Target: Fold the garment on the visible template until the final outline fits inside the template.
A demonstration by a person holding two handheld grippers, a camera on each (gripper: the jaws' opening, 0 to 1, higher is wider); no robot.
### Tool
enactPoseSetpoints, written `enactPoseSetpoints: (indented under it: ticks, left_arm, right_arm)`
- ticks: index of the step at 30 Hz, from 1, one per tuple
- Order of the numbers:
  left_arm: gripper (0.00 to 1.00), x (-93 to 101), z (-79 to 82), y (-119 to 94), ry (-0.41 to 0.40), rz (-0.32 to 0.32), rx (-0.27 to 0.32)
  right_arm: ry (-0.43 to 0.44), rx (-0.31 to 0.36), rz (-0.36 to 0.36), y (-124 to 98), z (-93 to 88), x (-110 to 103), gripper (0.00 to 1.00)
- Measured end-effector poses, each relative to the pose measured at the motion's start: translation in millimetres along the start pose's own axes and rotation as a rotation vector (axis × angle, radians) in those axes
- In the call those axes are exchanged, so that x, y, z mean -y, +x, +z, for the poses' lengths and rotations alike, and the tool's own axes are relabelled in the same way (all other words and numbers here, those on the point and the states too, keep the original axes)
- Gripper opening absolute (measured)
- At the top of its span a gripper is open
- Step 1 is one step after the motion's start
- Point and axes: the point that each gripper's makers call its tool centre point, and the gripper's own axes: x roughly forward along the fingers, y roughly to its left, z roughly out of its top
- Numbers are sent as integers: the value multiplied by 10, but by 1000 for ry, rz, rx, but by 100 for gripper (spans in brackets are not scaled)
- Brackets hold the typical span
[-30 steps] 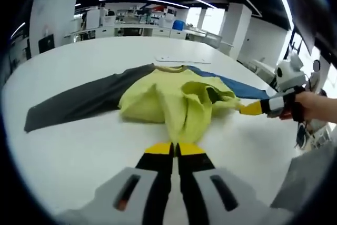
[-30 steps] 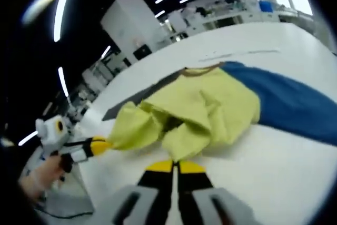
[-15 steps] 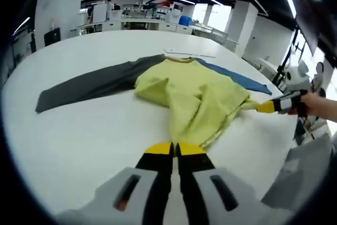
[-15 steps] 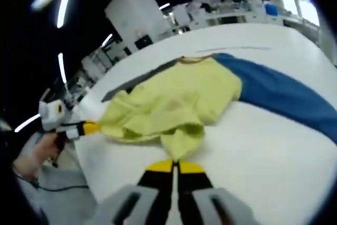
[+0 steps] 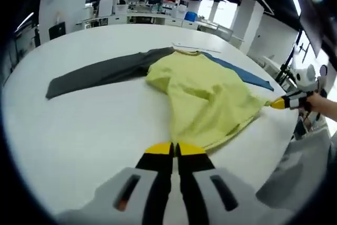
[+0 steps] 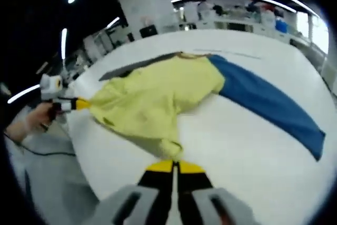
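Observation:
A long-sleeved shirt lies on the white table, collar at the far end. Its yellow body is spread nearly flat, with a grey sleeve stretched out to the left and a blue sleeve to the right. My left gripper is shut on the yellow hem at the near edge. The right gripper holds the hem's other corner. In the right gripper view the yellow body runs from my right gripper, shut on the hem, to the left gripper; the blue sleeve lies to the right.
A thin pale strip lies on the table just beyond the collar. A hand holds the right gripper past the table's edge. Desks and shelves fill the room behind the table. White columns stand further back.
The bunched yellow body has been drawn out flat toward the table's near edge. Both grippers have moved back and apart with the hem, which is now taut between them.

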Motion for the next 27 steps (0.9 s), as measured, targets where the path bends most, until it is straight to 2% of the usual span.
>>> enactPoseSetpoints:
  ticks: [5, 6, 8, 18, 25, 27]
  left_arm:
    - [0, 7, -62, -77, -18, -9, -16]
    - [0, 25, -75, -90, -20, -11, -19]
    - [0, 50, -110, -110, -22, -15, -28]
    - [0, 11, -309, -154, -46, -5, -66]
    - [0, -13, -298, -153, -46, -2, -69]
    - [0, -34, -297, -151, -46, 0, -71]
  right_arm:
    - [-129, -37, -26, -128, -170, -45, 0]
    - [-179, -52, -30, -159, -217, -59, 0]
    - [-204, -63, -32, -190, -271, -99, 0]
    - [-235, -82, -4, -193, -411, -180, 0]
    - [-223, -53, 25, -200, -362, -245, 0]
    - [-217, -45, 28, -205, -348, -253, 9]
